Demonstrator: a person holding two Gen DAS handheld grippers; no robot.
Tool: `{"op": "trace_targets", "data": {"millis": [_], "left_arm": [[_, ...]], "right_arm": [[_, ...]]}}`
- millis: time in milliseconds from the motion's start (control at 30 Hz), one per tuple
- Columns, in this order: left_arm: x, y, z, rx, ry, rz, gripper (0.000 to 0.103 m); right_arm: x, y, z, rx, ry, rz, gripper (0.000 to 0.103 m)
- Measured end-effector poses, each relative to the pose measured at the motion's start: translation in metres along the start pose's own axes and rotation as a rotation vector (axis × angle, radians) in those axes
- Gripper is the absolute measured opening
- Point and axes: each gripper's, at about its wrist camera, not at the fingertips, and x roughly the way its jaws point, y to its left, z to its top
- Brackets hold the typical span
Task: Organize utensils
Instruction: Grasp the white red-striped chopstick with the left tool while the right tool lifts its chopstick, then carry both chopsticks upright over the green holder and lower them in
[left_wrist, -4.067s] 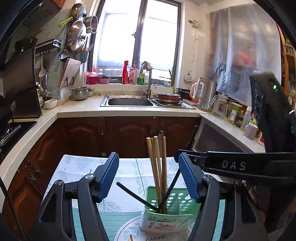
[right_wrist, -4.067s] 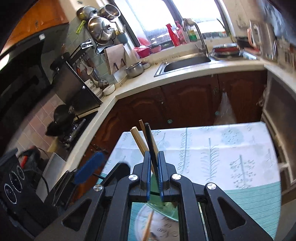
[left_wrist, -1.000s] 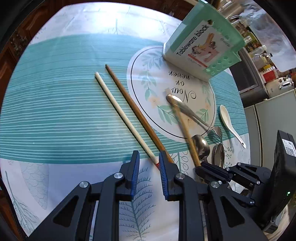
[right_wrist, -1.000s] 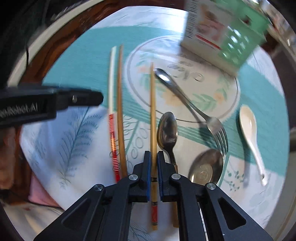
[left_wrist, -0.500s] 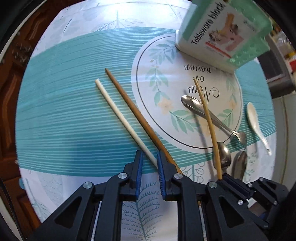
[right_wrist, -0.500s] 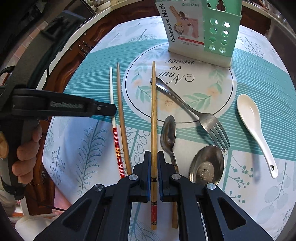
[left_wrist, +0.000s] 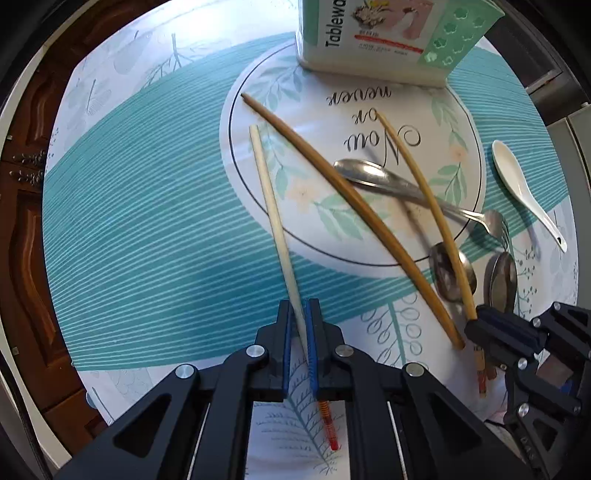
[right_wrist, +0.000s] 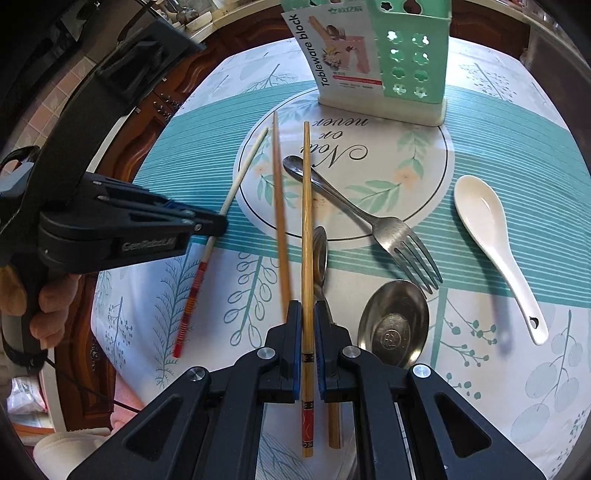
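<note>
My left gripper (left_wrist: 299, 314) is shut on a white chopstick (left_wrist: 273, 206) with a red end, held over the tablecloth; it also shows in the right wrist view (right_wrist: 240, 177). My right gripper (right_wrist: 306, 314) is shut on a light wooden chopstick (right_wrist: 306, 206) with a red and black end, also seen in the left wrist view (left_wrist: 424, 192). A darker brown chopstick (right_wrist: 279, 206) lies between them on the cloth (left_wrist: 332, 177). The green utensil holder (right_wrist: 384, 55) stands at the far side (left_wrist: 388, 37).
A steel fork (right_wrist: 369, 214), a small steel spoon (right_wrist: 320, 254), a large steel spoon (right_wrist: 395, 325) and a white ceramic spoon (right_wrist: 495, 243) lie on the teal and white tablecloth (right_wrist: 517, 129). Brown cabinets (left_wrist: 22, 221) are to the left.
My left gripper has shut on the white chopstick and swung its tip toward the holder. The brown chopstick has shifted. My right gripper still holds the wooden chopstick, now closer to the table.
</note>
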Motion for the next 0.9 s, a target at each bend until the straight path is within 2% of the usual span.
{"op": "trace_targets", "data": {"millis": [133,233,267,333,433,600,733,900], "left_arm": [[0.004,0.008,-0.002,-0.03,0.027,-0.018,0.003],[0.004,0.017,-0.009,-0.073,0.003,-0.112,0.003],[0.003,0.019,-0.013,-0.072,-0.023,-0.108,0.002],[-0.006,0.023,-0.027,-0.077,-0.118,-0.156,0.002],[-0.012,0.021,-0.046,-0.09,-0.192,-0.18,0.002],[-0.027,0.024,-0.067,-0.106,-0.282,-0.198,0.002],[-0.058,0.019,-0.072,-0.097,-0.41,-0.209,0.002],[-0.108,0.003,-0.066,-0.048,-0.602,-0.187,0.002]], "right_arm": [[-0.004,-0.006,0.0,0.024,-0.012,0.058,0.006],[-0.01,-0.01,-0.001,0.036,-0.04,0.112,0.006],[-0.012,-0.011,-0.002,0.041,-0.053,0.13,0.006],[-0.019,-0.014,-0.004,0.049,-0.089,0.168,0.006],[-0.03,-0.019,-0.006,0.057,-0.138,0.204,0.006],[-0.039,-0.023,-0.004,0.062,-0.167,0.221,0.006],[-0.054,-0.021,-0.001,0.055,-0.223,0.248,0.006],[-0.083,-0.022,0.006,0.037,-0.322,0.284,0.006]]}}
